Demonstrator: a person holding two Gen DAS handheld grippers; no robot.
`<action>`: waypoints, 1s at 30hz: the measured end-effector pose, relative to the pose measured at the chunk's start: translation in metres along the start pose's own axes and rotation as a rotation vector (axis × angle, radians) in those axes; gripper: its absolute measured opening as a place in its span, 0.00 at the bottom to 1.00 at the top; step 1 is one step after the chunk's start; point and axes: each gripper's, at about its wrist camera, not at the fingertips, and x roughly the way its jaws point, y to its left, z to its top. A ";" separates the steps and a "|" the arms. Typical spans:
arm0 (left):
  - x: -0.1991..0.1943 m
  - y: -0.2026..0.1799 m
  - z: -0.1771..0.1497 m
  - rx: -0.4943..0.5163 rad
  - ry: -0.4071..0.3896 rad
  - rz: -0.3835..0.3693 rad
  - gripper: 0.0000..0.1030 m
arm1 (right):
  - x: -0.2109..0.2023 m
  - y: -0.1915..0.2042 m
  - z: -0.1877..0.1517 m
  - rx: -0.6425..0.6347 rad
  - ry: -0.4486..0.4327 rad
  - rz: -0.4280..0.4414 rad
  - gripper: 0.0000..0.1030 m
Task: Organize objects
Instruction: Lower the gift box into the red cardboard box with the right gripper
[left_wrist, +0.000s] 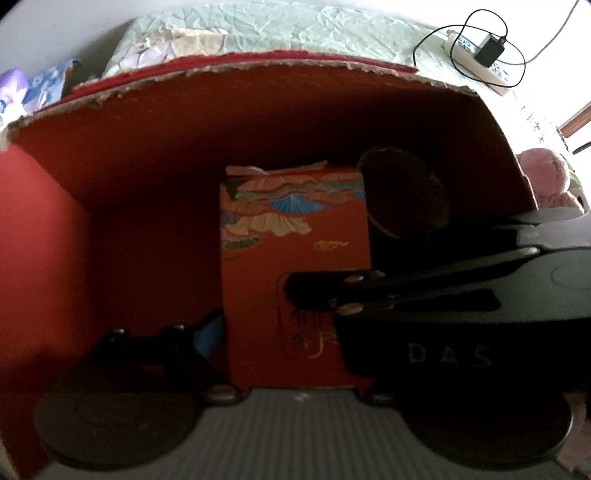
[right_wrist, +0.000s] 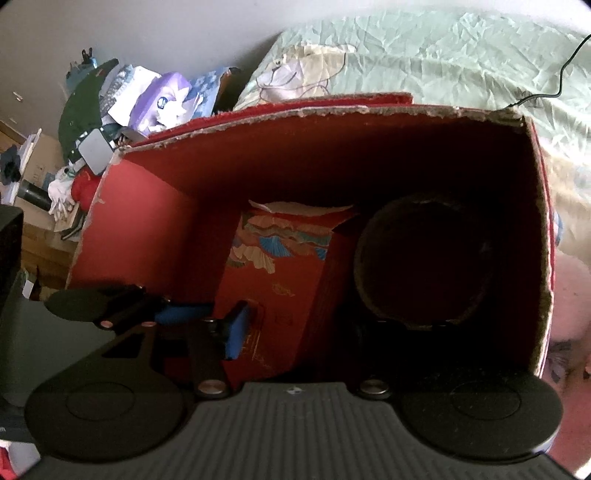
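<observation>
We look down into a red cardboard box (right_wrist: 140, 206) with a torn rim, which sits on a bed (right_wrist: 443, 55) under a crumpled pale green sheet. Inside, a red carton (left_wrist: 295, 229) printed with fans stands near the middle of the far wall, and a dark round bowl (right_wrist: 424, 258) lies in the right corner. The right claw (right_wrist: 306, 328) is spread wide, with one blue pad (right_wrist: 236, 328) in front of the carton's face. The left claw (left_wrist: 288, 339) has a blue pad at the carton's left edge. The right claw's body hides its other finger, so we cannot tell its grip. A power strip (left_wrist: 476, 59) and cable lie on the bed beyond the box, and clutter is piled past the box's left corner.
</observation>
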 end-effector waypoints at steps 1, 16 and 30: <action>0.000 0.000 0.000 0.001 0.006 -0.006 0.79 | 0.000 0.000 0.000 -0.003 -0.001 -0.003 0.55; -0.007 0.003 -0.003 0.010 0.006 -0.039 0.83 | 0.003 0.001 0.001 -0.006 -0.001 0.014 0.60; -0.014 0.011 0.000 0.041 -0.038 0.051 0.78 | 0.004 0.002 0.000 -0.013 -0.002 -0.016 0.48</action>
